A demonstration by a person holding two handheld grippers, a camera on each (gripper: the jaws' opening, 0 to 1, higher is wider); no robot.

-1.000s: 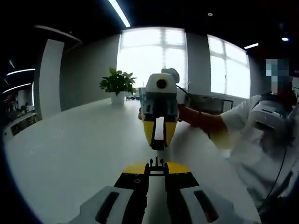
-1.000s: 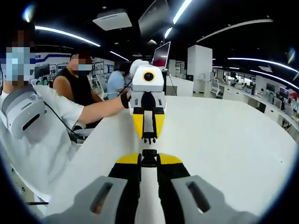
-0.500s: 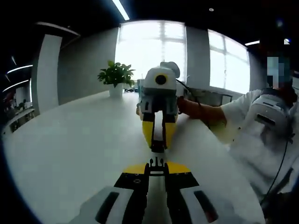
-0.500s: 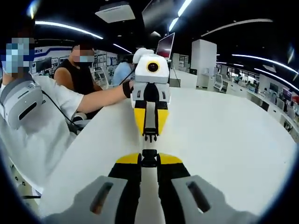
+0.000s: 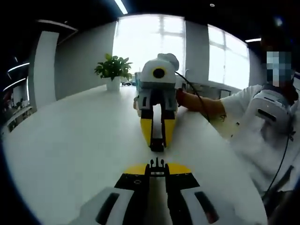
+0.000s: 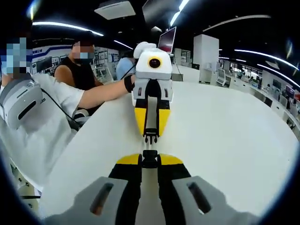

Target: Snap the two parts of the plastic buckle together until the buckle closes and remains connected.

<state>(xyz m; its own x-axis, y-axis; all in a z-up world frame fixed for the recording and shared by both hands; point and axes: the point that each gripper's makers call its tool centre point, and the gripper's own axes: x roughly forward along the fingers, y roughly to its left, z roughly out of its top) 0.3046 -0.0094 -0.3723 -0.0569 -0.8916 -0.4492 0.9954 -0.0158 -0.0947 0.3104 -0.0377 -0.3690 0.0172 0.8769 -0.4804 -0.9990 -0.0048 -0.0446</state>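
Grippers are facing off over the white desk (image 6: 225, 140): left gripper (image 5: 157, 165) pinching the pronged buckle half (image 5: 157, 163), right gripper (image 6: 150, 158) pinching the socket half (image 6: 150, 157), small gap remaining.

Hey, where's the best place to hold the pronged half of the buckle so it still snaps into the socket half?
Grip the pronged half by its rear end, coming from behind along its length, much as the left claw has it. Its prongs point forward past the claw tips, so they should be free to enter the socket half in the right claw.
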